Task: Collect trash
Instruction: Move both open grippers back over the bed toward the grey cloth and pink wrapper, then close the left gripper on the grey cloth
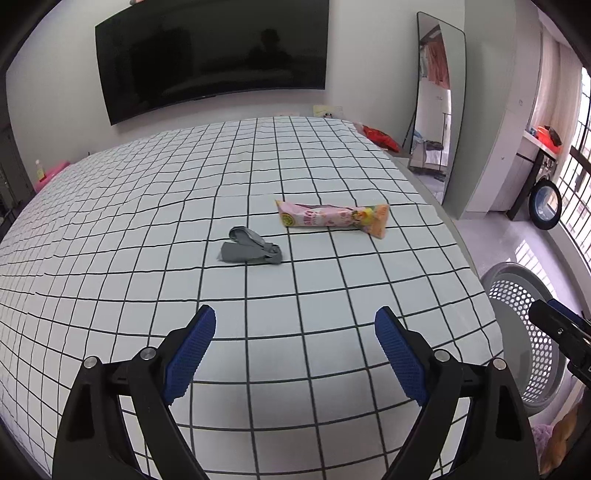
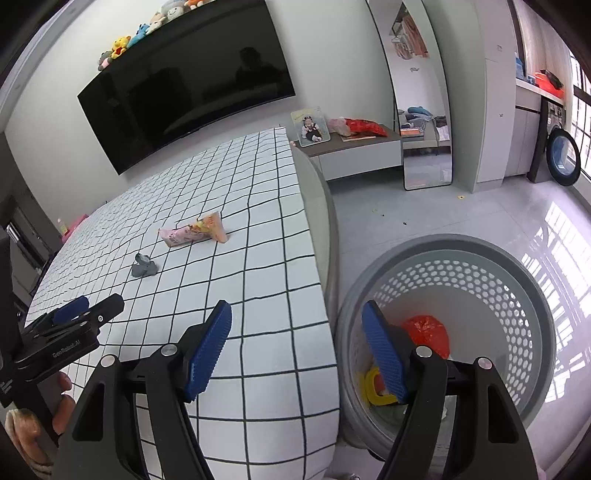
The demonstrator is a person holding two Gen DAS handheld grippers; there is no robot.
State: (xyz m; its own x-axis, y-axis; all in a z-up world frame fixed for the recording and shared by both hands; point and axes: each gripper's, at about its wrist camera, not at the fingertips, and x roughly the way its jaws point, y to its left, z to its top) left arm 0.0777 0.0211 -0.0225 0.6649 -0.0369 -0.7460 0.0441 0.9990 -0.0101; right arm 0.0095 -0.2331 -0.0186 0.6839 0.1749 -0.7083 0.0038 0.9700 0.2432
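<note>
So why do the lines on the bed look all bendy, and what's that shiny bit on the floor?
Left wrist view: the fisheye lens bulges the white black-gridded bedsheet into a dome, so its straight lines curve. Right wrist view: the same bending, and window light makes bright glare on the glossy grey floor tiles beside the round grey perforated basket. Both views are sharp, with dark corners.

Room surroundings, both wrist views.
A black television (image 1: 212, 55) is hanging on the white wall beyond the bed (image 1: 147, 258) with its grid-patterned cover. Plush toys (image 2: 147, 27) are sitting in a row along its top edge. A mirror (image 1: 439, 99) is leaning against the wall. A framed photo (image 2: 310, 126) is standing on a low cabinet (image 2: 362, 151). A washing machine (image 2: 563, 155) is showing by the window.
</note>
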